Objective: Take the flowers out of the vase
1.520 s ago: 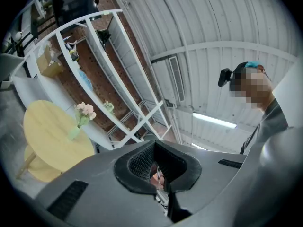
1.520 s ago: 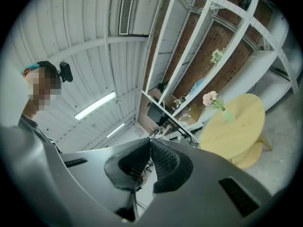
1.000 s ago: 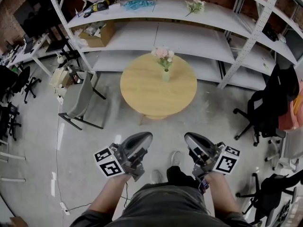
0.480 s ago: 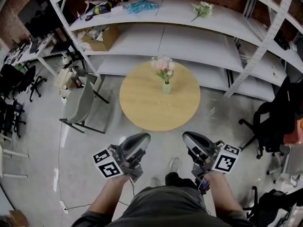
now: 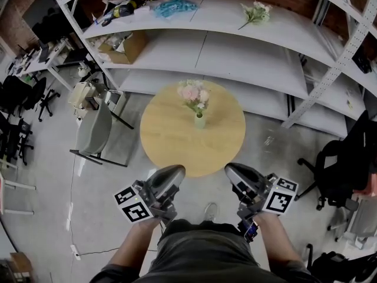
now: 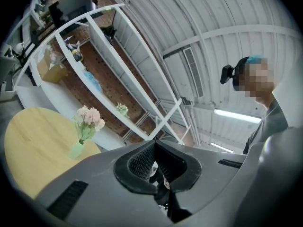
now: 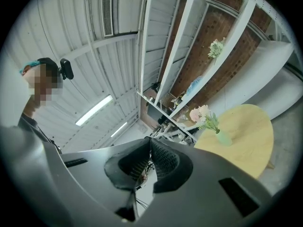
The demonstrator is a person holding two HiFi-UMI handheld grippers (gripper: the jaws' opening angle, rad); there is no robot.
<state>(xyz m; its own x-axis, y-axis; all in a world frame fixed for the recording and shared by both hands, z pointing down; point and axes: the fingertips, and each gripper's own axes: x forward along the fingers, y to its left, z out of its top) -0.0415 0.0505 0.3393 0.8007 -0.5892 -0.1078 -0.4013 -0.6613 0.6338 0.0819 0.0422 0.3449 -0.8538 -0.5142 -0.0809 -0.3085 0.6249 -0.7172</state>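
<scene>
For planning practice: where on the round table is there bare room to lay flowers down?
The round table is bare all around the vase, which stands near its middle with the flowers. The near half is widest; nothing crowds it.

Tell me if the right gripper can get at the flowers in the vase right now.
Probably not yet. The right gripper hangs shut, seemingly short of the table, while the flowers stand in the vase near its middle. Nothing stands between.

You're in a workshop-like lab: long white metal shelves (image 5: 247,52) against a brick wall (image 7: 206,56), a concrete floor (image 5: 59,187), office chairs (image 5: 339,170), a corrugated roof (image 6: 236,65) overhead.
</scene>
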